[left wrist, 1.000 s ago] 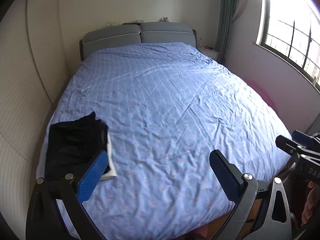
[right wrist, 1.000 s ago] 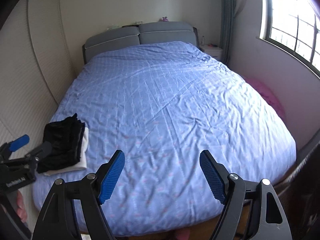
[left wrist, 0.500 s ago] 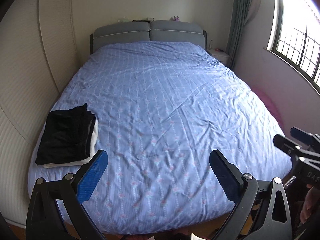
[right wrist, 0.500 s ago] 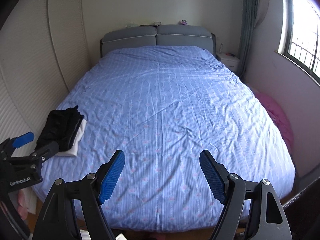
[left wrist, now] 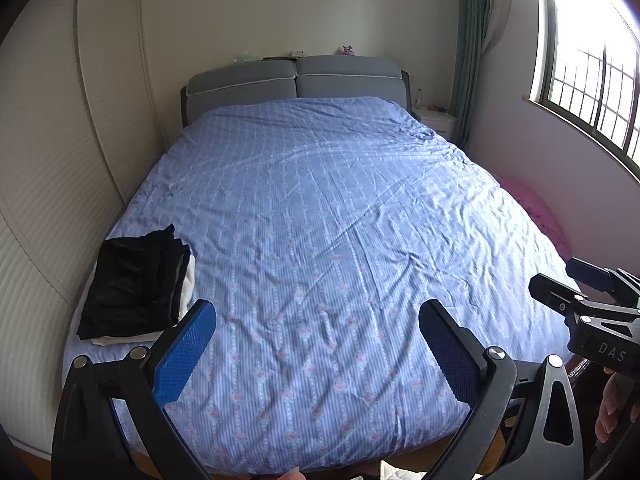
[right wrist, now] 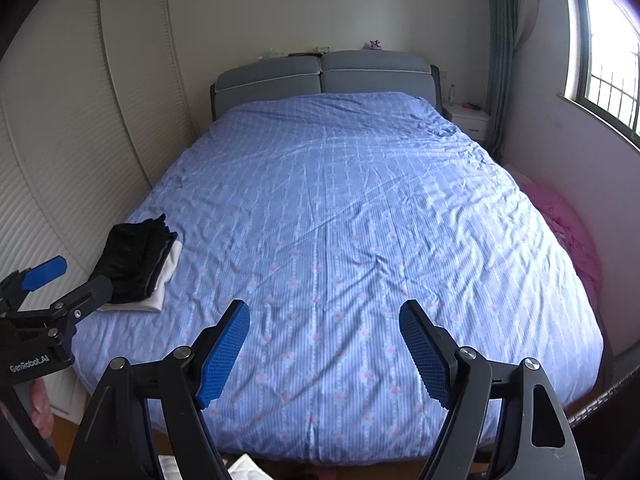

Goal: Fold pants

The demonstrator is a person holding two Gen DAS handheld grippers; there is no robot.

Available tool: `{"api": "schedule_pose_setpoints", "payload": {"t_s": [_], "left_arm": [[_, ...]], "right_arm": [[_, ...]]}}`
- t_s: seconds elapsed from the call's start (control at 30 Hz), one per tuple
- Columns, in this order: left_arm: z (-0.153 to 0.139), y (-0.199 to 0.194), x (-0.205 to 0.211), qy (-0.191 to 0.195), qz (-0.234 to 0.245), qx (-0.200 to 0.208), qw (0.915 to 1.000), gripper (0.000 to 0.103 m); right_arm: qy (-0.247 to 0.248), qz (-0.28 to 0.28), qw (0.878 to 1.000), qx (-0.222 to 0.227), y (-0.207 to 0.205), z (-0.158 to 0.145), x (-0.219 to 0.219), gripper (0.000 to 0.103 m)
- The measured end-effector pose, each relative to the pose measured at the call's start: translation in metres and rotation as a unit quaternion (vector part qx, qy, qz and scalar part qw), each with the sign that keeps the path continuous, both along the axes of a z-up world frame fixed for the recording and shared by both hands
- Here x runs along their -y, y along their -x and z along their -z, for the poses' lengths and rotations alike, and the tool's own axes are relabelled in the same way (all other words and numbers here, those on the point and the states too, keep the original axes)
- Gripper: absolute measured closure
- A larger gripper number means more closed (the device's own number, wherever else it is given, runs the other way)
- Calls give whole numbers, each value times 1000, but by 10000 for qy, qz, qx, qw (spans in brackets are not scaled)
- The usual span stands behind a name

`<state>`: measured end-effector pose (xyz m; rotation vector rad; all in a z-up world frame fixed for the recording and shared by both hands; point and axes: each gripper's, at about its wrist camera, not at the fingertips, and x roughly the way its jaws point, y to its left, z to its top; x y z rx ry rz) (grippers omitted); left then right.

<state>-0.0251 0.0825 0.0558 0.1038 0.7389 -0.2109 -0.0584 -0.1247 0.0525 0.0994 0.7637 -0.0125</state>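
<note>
Black folded pants (left wrist: pixel 136 280) lie on a folded white garment (left wrist: pixel 188 292) at the near left corner of the bed (left wrist: pixel 340 240); they also show in the right wrist view (right wrist: pixel 136 256). My left gripper (left wrist: pixel 316 316) is open and empty, held back above the bed's foot, to the right of the pile. My right gripper (right wrist: pixel 324 316) is open and empty above the foot of the bed, well right of the pile. Each gripper shows at the edge of the other's view.
The bed has a blue patterned cover and a grey headboard (left wrist: pixel 296 80). A white wardrobe (left wrist: pixel 60 168) runs along the left. A pink heap (right wrist: pixel 568 228) lies between the bed and the right wall under a window (left wrist: pixel 592 80). A nightstand (right wrist: pixel 468 118) stands at the back right.
Both grippers have pulled back and up from the bed, so the pile and the bed look smaller and farther. Both stay open.
</note>
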Motion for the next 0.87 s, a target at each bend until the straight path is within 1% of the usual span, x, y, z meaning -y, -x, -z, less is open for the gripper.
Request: {"api": "schedule_pose_setpoints", "payload": {"t_s": [0.37, 0.87], "left_arm": [[-1, -1, 3, 45, -51, -44, 10000, 0], [-3, -7, 11, 53, -96, 6, 9999, 0]], "right_arm": [[-26, -18, 10000, -19, 0, 2, 4, 25], [-55, -13, 10000, -54, 0, 10, 1, 25]]}}
